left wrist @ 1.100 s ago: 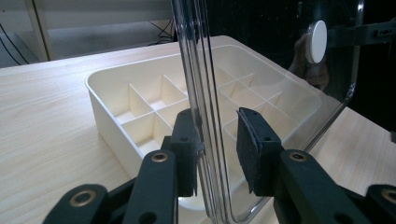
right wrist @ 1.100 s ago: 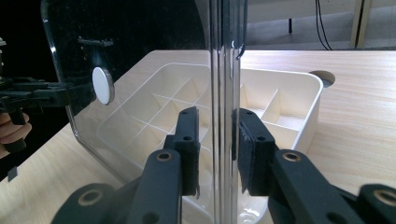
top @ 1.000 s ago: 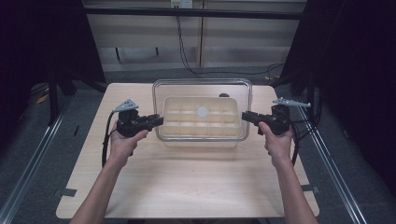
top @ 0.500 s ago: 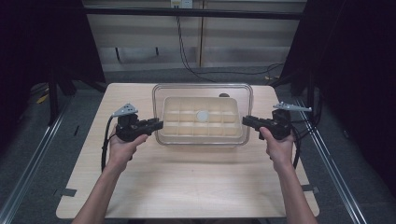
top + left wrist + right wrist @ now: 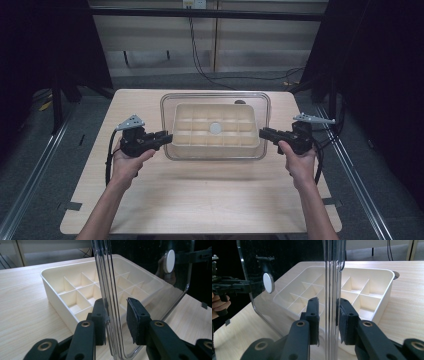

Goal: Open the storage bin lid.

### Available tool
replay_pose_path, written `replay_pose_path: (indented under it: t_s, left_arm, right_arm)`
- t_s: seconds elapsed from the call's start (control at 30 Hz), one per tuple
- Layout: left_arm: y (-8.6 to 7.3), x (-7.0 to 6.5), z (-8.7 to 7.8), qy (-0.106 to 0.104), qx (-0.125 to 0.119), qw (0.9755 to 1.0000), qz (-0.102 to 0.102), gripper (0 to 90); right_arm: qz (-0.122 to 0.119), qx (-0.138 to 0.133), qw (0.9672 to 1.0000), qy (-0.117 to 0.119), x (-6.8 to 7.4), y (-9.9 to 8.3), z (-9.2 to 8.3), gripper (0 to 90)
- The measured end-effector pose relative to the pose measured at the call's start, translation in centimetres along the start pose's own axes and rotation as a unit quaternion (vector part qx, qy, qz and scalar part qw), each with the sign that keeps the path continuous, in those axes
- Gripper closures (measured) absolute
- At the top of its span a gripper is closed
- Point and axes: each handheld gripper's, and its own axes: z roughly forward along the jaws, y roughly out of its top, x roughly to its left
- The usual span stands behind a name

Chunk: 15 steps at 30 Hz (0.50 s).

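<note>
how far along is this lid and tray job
Done: both claws grip the clear plastic lid by its side edges, left claw and right claw. In hand: the lid hangs level above the cream compartmented plastic tray. Left: probably lowering and seating it, or carrying it off.

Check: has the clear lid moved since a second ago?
Yes, slightly. In the high view the lid has its near edge drifted toward the person, away from the tray, which stayed put.
</note>
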Motion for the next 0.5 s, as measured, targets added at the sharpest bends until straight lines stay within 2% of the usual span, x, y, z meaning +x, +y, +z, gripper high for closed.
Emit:
replay_pose_path:
  t_s: [0.5]
  left_arm:
    - [-0.7, -1.3, 0.1, 0.003, 0.029, 0.9995, 0.01, 69.5]
  right_arm:
    - [-0.003, 0.017, 0.9998, -0.01, 0.5, -1.1, -1.3, 72.5]
